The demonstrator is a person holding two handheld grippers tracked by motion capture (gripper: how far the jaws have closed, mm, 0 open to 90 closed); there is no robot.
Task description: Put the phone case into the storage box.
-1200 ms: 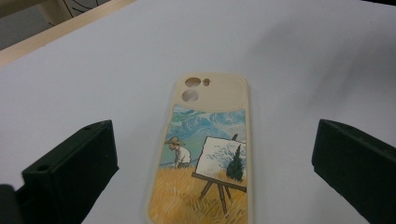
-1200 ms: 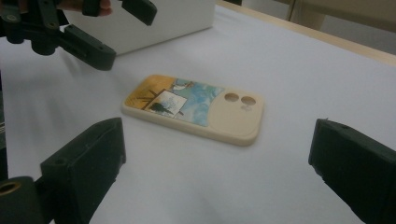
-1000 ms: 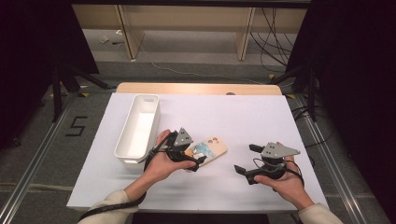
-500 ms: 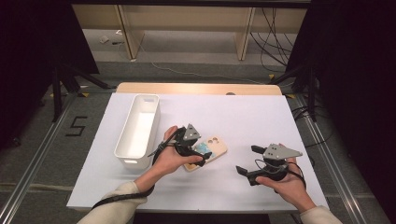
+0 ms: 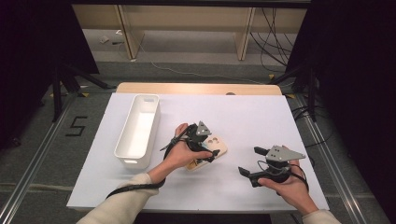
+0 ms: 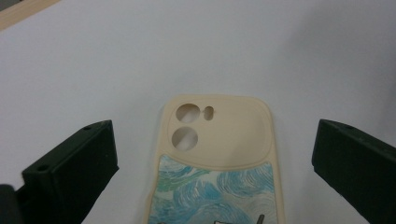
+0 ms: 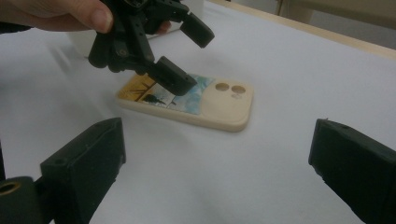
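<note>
High view: I see the white table [image 5: 233,116] across the middle of the frame, with a white oblong bin [image 5: 138,130] left of centre. The left gripper [image 5: 205,148] sits at frame centre, held over a cream phone case [image 5: 215,148] that lies flat on the table just right of the bin. The right gripper [image 5: 251,162] is at lower right, well apart from the case, its jaws spread wide and pointing toward frame left.

Left gripper view: I look straight down on the phone case [image 6: 219,163], centre to bottom of frame. Its camera cut-outs are toward the top, and a blue-green swirl print covers the lower part. My two jaws stand at lower left and lower right, wide apart, one on each side of the case and touching neither edge.

Right gripper view: the phone case [image 7: 189,100] lies flat at upper centre, with the cut-outs at its right end and a picture panel at its left. The left gripper [image 7: 182,53] hangs over that left end at upper left, with jaws parted; whether the nearer jaw touches the case I cannot tell. My own jaws at the bottom corners are wide and hold nothing.
</note>
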